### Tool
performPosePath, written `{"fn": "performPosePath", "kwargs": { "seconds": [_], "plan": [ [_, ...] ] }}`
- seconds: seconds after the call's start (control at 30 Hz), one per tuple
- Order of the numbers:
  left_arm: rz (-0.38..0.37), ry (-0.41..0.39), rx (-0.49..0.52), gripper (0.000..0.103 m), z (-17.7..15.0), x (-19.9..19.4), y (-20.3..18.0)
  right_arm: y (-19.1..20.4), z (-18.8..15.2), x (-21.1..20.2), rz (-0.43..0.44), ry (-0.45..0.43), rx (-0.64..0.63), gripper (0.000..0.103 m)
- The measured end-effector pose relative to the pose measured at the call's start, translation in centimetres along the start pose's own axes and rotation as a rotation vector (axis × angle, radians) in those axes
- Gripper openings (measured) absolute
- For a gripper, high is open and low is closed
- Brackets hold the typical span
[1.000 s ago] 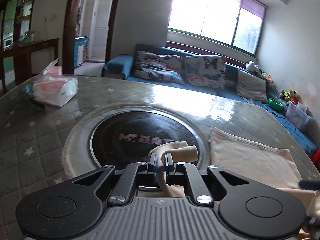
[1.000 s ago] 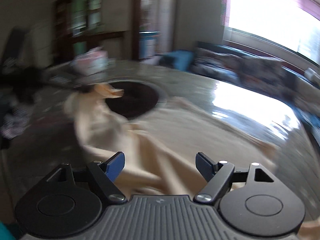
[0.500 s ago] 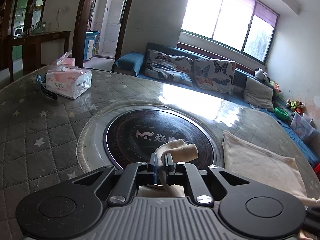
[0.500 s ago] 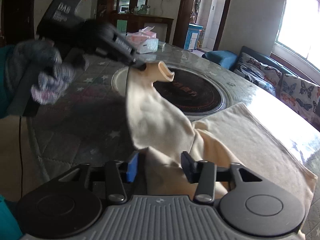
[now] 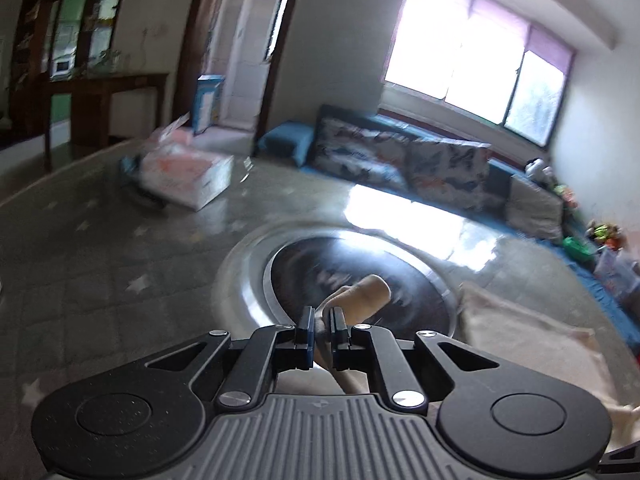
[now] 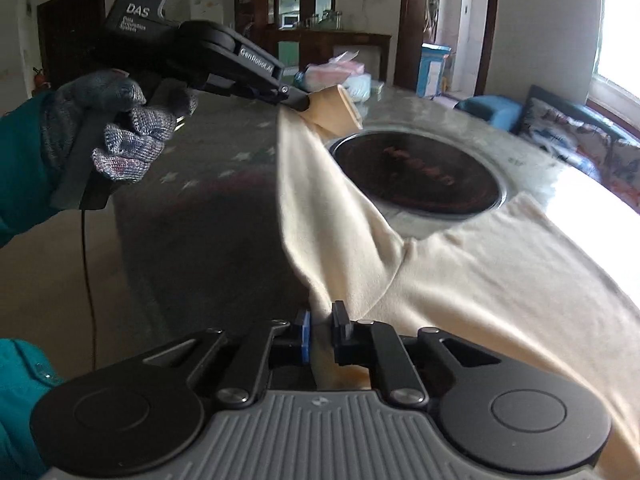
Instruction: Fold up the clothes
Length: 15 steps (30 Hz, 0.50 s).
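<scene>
the cream shirt lies mostly spread on the right side of the tabletop, its far edge just beside the round dark inset in the middle of the surface. one part of it is lifted off the tabletop and stretched between my two tools. my left tool is clamped on a sleeve end, which sticks out past the fingertips as a short tan tube – in the left wrist view the same tool shows its blue-padded fingers pressed close on that fabric, with the tube end pointing up and to the right above the dark inset. my right tool is clamped on the near edge of the shirt, the cloth pinched in the narrow gap between its fingers, and from there the fabric rises in a taut fold toward the left tool. my left hand, in a grey knit glove with a teal sleeve, grips the handle of the left tool on the left of the right wrist view.

in the left wrist view the flat part of the shirt shows at the right, blurred. a tissue box sits on the far left of the tabletop – well apart from the shirt. beyond the tabletop is a blue sofa with patterned cushions under a bright window.
</scene>
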<state>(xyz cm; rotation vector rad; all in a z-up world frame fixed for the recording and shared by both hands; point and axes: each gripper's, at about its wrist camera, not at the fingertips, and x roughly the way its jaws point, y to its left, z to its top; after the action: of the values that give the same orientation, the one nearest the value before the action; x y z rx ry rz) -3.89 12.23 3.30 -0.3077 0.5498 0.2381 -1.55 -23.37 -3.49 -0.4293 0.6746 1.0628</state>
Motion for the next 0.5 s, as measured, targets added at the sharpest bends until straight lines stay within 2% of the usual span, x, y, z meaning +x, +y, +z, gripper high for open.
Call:
{"fn": "performPosePath", "kwargs": {
  "seconds": [0.1,0.23,0.27,0.3,0.37,0.43,0.5],
  "plan": [
    [0.041,0.050,-0.018,0.009,-1.1,0.5,1.3,0.3,-0.4,-0.6,0.015,-0.004,0.005,0.024],
    [0.082,0.080,-0.022,0.010,-1.8,0.7,2.2,0.0,-0.6,-2.6,0.003,-0.039,0.026,0.026],
    [0.090,0.079,-0.022,0.010,-1.8,0.7,2.3,-0.2,-0.7,-3.1,-0.006,-0.047,0.035,0.032],
    [0.097,0.075,-0.021,0.010,-1.7,0.6,2.3,-0.7,-0.9,-3.9,-0.035,-0.053,0.053,0.040],
    [0.106,0.069,-0.022,0.011,-1.6,0.4,2.4,-1.5,-1.5,-5.0,-0.104,-0.051,0.078,0.045],
    [0.104,0.066,-0.022,0.018,-1.3,0.4,2.2,-2.4,-2.3,-5.7,-0.155,-0.031,0.108,0.050],
    [0.101,0.064,-0.012,0.041,-1.2,0.3,1.6,-3.4,-3.2,-5.9,-0.186,-0.013,0.147,0.054]
  ]
}}
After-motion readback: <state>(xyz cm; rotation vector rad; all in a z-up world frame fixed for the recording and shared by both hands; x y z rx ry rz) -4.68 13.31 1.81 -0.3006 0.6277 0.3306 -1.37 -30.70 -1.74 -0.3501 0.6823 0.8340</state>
